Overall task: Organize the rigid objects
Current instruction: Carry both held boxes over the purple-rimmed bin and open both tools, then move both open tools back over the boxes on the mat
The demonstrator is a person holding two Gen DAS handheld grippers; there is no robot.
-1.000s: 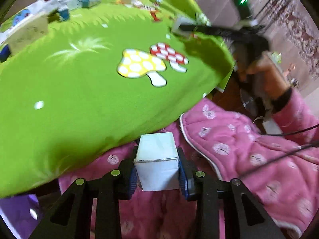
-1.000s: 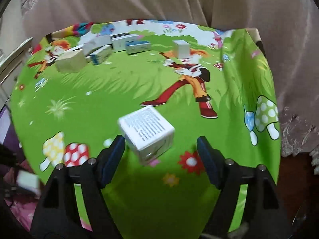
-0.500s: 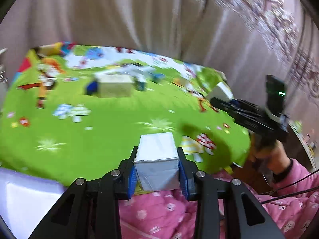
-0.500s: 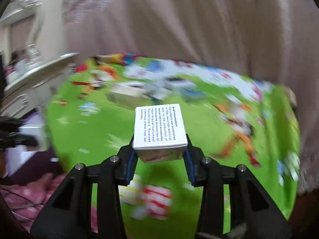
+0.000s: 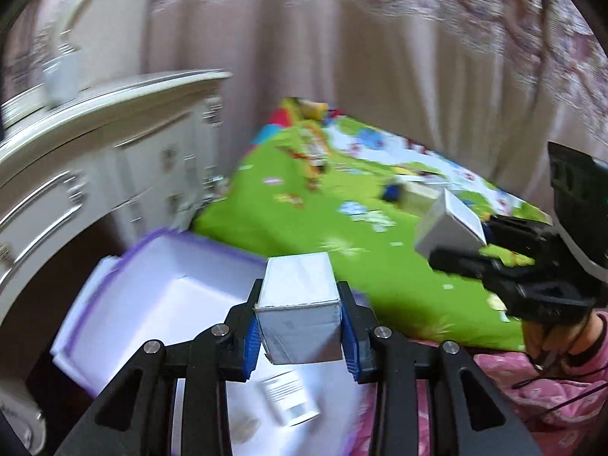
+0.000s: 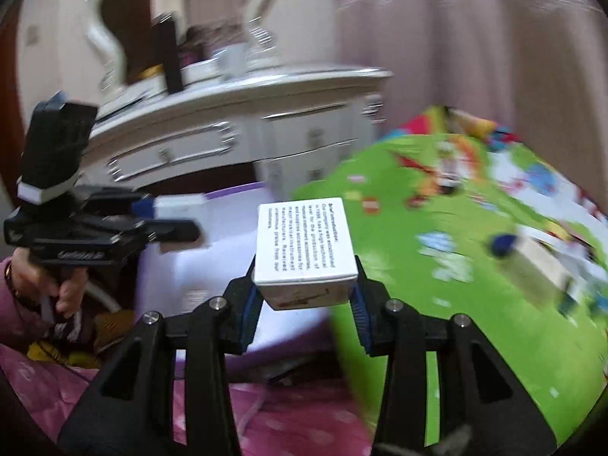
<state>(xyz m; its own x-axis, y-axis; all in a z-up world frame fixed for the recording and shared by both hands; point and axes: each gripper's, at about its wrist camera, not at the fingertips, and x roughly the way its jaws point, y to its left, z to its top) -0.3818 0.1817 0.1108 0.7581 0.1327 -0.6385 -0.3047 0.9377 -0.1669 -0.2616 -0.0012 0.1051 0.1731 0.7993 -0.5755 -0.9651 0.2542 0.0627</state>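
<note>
My left gripper (image 5: 300,323) is shut on a plain white box (image 5: 298,296), hanging over the near edge of a white bin with a purple rim (image 5: 159,285). My right gripper (image 6: 304,296) is shut on a white box with printed text (image 6: 304,241), just right of that bin (image 6: 228,250). In the left wrist view the right gripper (image 5: 467,243) shows at the right with its box (image 5: 450,224) above the green cloth. The right wrist view has the left gripper (image 6: 171,220) at the left with its box (image 6: 180,207) over the bin. A small labelled box (image 5: 290,395) lies inside the bin.
A table with a green cartoon cloth (image 5: 304,228) carries several more boxes (image 5: 416,195) at its far side. Behind the bin stands a white dresser (image 6: 247,133) with a cup on top. Curtains hang behind. A person's pink quilted clothing (image 6: 304,418) fills the foreground.
Both grippers swung left from the green table to the bin, carrying their boxes. The right gripper's jaws closed on the printed box, which stood loose between them a second ago.
</note>
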